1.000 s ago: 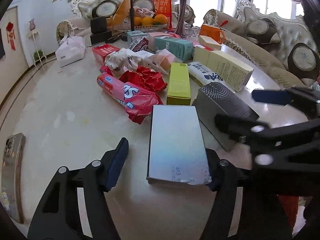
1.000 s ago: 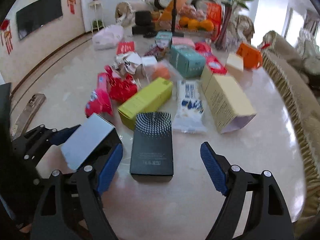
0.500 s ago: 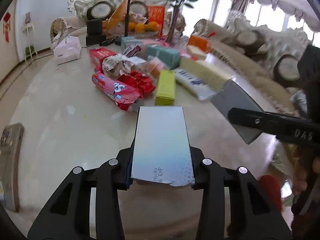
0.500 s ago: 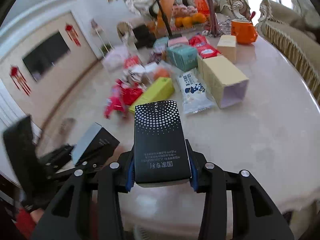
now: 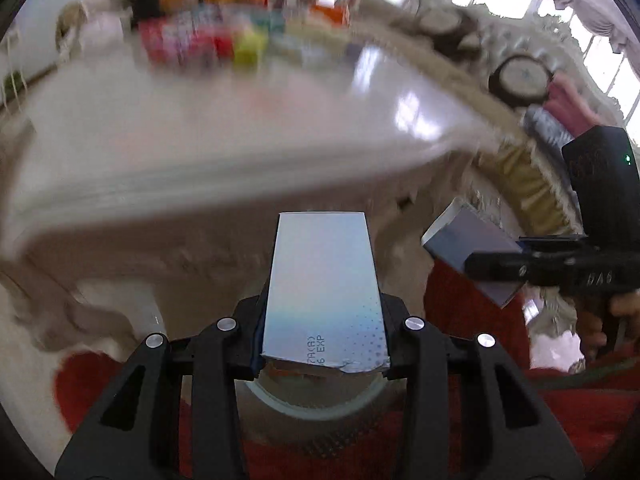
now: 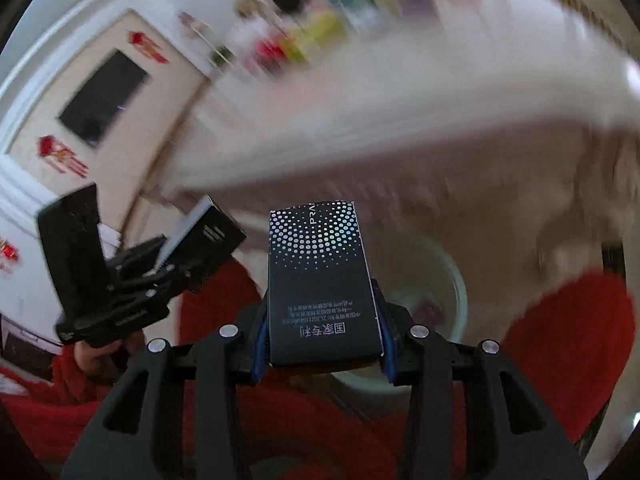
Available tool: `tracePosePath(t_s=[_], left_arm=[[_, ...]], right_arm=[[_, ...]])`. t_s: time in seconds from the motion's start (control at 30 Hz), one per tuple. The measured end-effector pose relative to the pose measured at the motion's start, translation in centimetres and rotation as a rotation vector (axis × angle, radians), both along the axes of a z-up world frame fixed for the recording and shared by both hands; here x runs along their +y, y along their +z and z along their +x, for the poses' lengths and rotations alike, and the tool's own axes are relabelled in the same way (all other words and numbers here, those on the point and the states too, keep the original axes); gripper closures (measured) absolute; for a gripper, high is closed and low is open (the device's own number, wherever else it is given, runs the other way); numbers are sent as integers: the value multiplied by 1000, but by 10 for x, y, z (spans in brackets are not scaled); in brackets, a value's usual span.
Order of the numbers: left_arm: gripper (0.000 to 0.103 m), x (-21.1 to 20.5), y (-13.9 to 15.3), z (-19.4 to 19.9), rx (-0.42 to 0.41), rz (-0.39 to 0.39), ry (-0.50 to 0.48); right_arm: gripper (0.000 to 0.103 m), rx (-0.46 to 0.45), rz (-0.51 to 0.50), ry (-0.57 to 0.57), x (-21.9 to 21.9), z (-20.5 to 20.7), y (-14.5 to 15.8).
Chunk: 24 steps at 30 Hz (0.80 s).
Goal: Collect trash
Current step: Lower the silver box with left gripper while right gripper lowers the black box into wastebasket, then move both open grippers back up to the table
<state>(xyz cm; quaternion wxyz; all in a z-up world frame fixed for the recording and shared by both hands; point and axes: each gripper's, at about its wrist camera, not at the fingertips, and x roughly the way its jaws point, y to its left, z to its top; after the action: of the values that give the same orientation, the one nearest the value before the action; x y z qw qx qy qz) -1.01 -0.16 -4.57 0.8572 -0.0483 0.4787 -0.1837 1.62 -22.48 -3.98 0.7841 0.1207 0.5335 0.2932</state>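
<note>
The left gripper [image 5: 322, 336] is clamped on a silver box [image 5: 324, 284], its pads pressing both long sides near the torn, open end, where printed letters show. The box sticks out forward, off the table [image 5: 200, 128], over a pale round bin [image 5: 312, 396] whose rim curves just under the jaws. Red cloth [image 5: 460, 304] lies around the bin on both sides.

The right gripper [image 6: 322, 340] grips a black box [image 6: 320, 280] the same way, blue pads [image 6: 260, 340] tight against its sides. Silver dots fan across the far half of the box and white characters run across the near end. Below and beyond it sits the same bin [image 6: 452, 280], with some small scraps inside, too blurred to name.

Each gripper shows in the other's view: from the left wrist, the right gripper [image 5: 508, 264] sits off to the right with its box tilted; from the right wrist, the left gripper [image 6: 160, 272] is at the left, tilted, a hand [image 6: 100, 356] beneath it.

The table edge crosses both views behind the boxes. At its far end a heap of trash [image 5: 224, 40] in red, yellow, green and orange is badly smeared. A dark screen [image 6: 104, 96] hangs on the wall at left, red ornaments beside it.
</note>
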Motion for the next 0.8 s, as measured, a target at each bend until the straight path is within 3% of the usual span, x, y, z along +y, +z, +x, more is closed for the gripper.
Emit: tracePosePath(t_s=[0.17, 0.33, 0.37, 0.4, 0.43, 0.47, 0.5, 0.53, 0.8], left_arm=[[63, -19, -60, 20, 116, 54, -35], [61, -34, -79, 21, 125, 88, -72], [57, -35, -83, 24, 140, 96, -69], [34, -36, -87, 25, 159, 109, -64], [22, -37, -94, 28, 182, 153, -44], [16, -38, -97, 29, 178, 185, -30], [16, -38, -97, 28, 170, 194, -23], [16, -37, -98, 27, 168, 194, -15], [16, -16, -82, 19, 163, 159, 41]], right_arm=[[63, 67, -113, -1, 13, 15, -59], [62, 62, -156, 10, 22, 19, -75], [62, 53, -162, 15, 24, 20, -76], [60, 50, -167, 25, 25, 17, -77], [50, 46, -173, 27, 23, 14, -76], [44, 40, -183, 25, 22, 8, -76], [36, 28, -197, 25, 23, 10, -74], [35, 16, -206, 21, 24, 8, -74], [35, 10, -211, -15, 12, 16, -68]])
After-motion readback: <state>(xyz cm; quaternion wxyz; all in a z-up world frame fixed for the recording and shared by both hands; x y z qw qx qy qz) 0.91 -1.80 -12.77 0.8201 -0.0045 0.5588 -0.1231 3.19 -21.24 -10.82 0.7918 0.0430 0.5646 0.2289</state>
